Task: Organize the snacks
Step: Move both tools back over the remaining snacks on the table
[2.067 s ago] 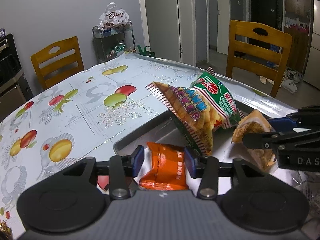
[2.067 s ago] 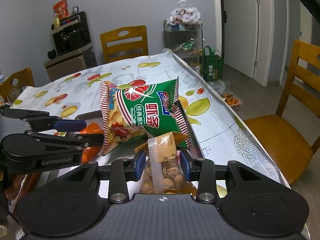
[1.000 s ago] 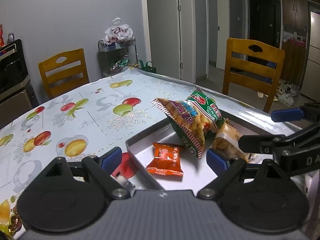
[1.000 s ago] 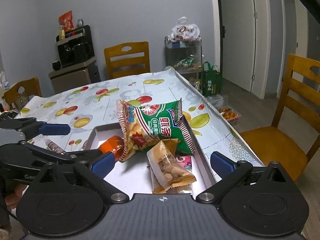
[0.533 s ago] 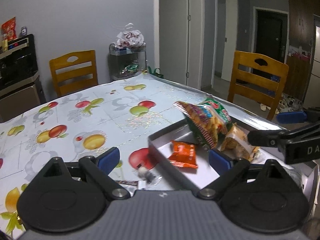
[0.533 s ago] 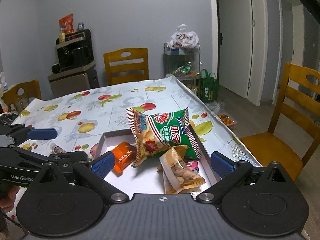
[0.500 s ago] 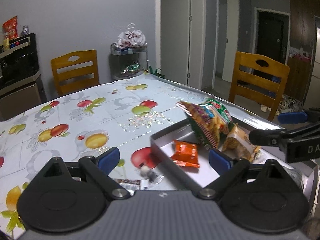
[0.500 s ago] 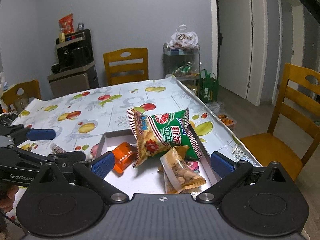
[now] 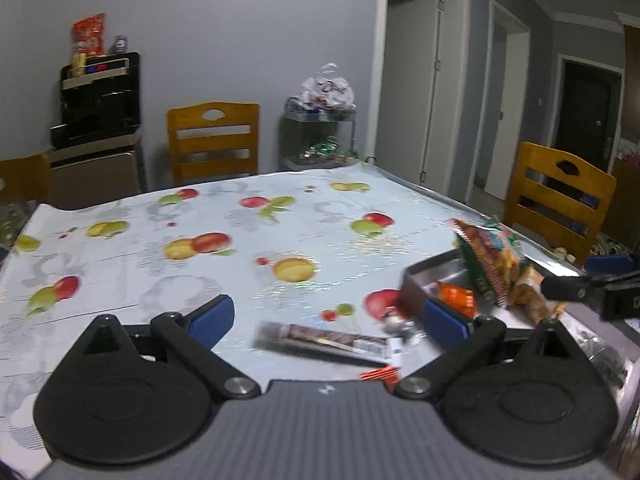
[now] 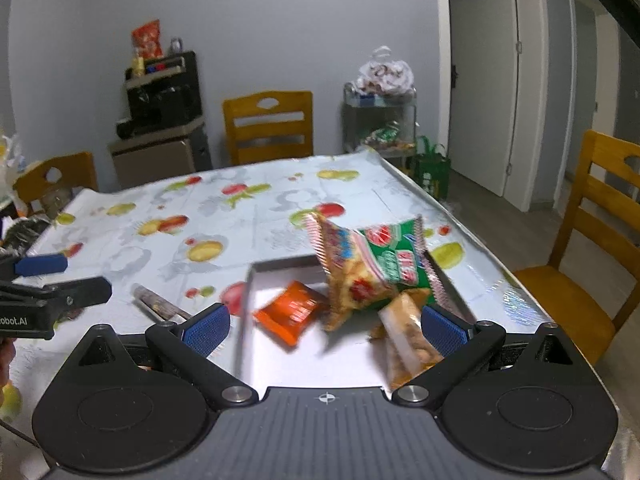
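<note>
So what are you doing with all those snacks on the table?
A person is tidying snacks with a gripper in each hand. The metal tray already holds an orange packet, a big green cracker bag and a bag of nuts. The left gripper is opening with nothing between its fingers, pointed at a long brown snack stick lying on the tablecloth outside the tray. The right gripper is open and empty above the tray.

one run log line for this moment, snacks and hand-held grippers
tray: orange packet, green bag, nut pack | table: brown bar | left hand-held gripper: opening, empty | right hand-held gripper: open, empty
</note>
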A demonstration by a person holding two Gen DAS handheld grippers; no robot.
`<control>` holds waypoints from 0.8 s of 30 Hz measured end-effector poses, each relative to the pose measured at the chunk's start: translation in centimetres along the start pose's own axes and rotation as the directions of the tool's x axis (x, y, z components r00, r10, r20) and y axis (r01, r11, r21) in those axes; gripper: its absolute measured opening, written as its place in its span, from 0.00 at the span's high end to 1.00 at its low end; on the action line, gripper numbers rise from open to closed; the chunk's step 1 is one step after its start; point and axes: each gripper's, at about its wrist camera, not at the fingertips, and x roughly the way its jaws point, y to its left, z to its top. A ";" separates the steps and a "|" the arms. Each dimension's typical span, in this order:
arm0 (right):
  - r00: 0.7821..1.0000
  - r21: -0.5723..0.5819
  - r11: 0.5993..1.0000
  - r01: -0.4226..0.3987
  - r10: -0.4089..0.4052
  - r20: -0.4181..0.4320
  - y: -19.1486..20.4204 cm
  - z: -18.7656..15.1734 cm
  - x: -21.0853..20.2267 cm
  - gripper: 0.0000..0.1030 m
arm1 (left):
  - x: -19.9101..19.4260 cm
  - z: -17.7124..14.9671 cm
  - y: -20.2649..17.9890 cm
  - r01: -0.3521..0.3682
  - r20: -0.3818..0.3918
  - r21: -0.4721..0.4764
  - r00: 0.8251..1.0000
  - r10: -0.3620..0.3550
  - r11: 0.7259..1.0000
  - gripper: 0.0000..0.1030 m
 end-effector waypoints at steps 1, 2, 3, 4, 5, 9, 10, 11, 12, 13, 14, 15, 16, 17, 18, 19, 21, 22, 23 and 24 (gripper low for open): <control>1.000 0.005 1.000 -0.014 0.014 0.006 0.4 0.0 -0.1 0.00 | -0.6 -0.2 0.7 -0.009 0.006 0.000 1.000 0.009 1.000 0.01; 0.999 0.008 1.000 -0.031 0.030 0.010 0.7 0.1 -0.1 0.00 | -1.0 -0.4 1.4 -0.018 0.008 -0.004 1.000 0.018 1.000 0.01; 0.999 0.008 0.999 -0.042 0.042 0.014 1.1 0.1 -0.1 0.00 | -1.5 -0.6 2.2 -0.033 0.008 -0.009 0.999 0.033 0.999 0.01; 0.999 0.003 0.999 -0.047 0.047 0.013 1.6 0.1 -0.1 0.00 | -2.0 -0.8 2.9 -0.047 0.008 -0.012 0.999 0.047 0.999 0.01; 0.999 -0.008 0.999 -0.049 0.049 0.013 2.2 0.1 -0.1 0.00 | -2.4 -1.1 3.6 -0.057 0.009 -0.012 0.998 0.058 0.998 0.01; 0.998 -0.042 0.997 -0.058 0.059 0.023 4.3 -0.2 0.0 0.00 | -3.8 -2.2 6.4 -0.126 0.016 -0.009 0.992 0.126 0.992 0.01; 0.998 -0.053 0.997 -0.056 0.057 0.017 4.9 -0.3 0.1 0.00 | -4.1 -2.6 7.1 -0.150 0.015 0.001 0.989 0.150 0.989 0.01; 0.998 -0.066 0.996 -0.055 0.056 0.011 5.4 -0.4 0.2 0.00 | -4.4 -3.0 7.6 -0.170 0.018 0.013 0.985 0.170 0.985 0.01; 0.998 -0.088 0.995 -0.057 0.058 0.007 6.0 -0.5 0.3 0.00 | -4.5 -3.3 8.0 -0.189 0.025 0.027 0.982 0.188 0.982 0.01; 0.998 -0.114 0.991 -0.064 0.066 0.013 6.6 -0.7 0.4 0.00 | -4.7 -3.7 8.5 -0.215 0.030 0.044 0.976 0.214 0.976 0.01; 0.997 -0.137 0.988 -0.070 0.073 0.018 7.0 -0.9 0.4 0.00 | -4.9 -4.1 8.8 -0.238 0.037 0.050 0.971 0.237 0.970 0.01; 0.997 -0.159 0.985 -0.066 0.071 0.025 7.6 -1.1 0.4 0.00 | -5.1 -4.4 8.9 -0.254 0.048 0.053 0.967 0.252 0.966 0.01; 0.998 -0.178 0.982 -0.057 0.063 0.030 8.2 -1.3 0.4 0.00 | -5.4 -4.8 9.2 -0.268 0.057 0.058 0.963 0.265 0.962 0.01; 0.997 -0.194 0.980 -0.055 0.063 0.034 8.7 -1.5 0.3 0.00 | -5.5 -5.2 9.5 -0.274 0.056 0.064 0.961 0.270 0.960 0.01; 0.997 -0.211 0.975 -0.062 0.070 0.032 9.2 -1.8 0.2 0.00 | -5.5 -5.5 9.6 -0.276 0.051 0.073 0.961 0.273 0.958 0.01; 0.996 -0.229 0.970 -0.075 0.082 0.021 9.7 -2.0 0.3 0.00 | -5.4 -5.7 9.7 -0.278 0.046 0.082 0.960 0.275 0.957 0.01; 0.993 -0.253 0.961 -0.113 0.114 -0.009 10.5 -2.4 0.5 0.00 | -5.0 -5.8 9.6 -0.277 0.034 0.091 0.961 0.275 0.957 0.01; 0.992 -0.259 0.957 -0.128 0.126 -0.024 10.9 -2.7 0.6 0.00 | -4.6 -5.6 9.7 -0.271 0.030 0.098 0.963 0.269 0.958 0.01; 0.990 -0.263 0.955 -0.139 0.134 -0.035 11.2 -2.8 0.7 0.00 | -4.3 -5.2 9.6 -0.265 0.021 0.106 0.964 0.265 0.958 0.01; 0.989 -0.267 0.952 -0.146 0.140 -0.044 11.6 -3.1 0.7 0.00 | -3.7 -4.6 9.5 -0.263 0.008 0.115 0.965 0.264 0.958 0.01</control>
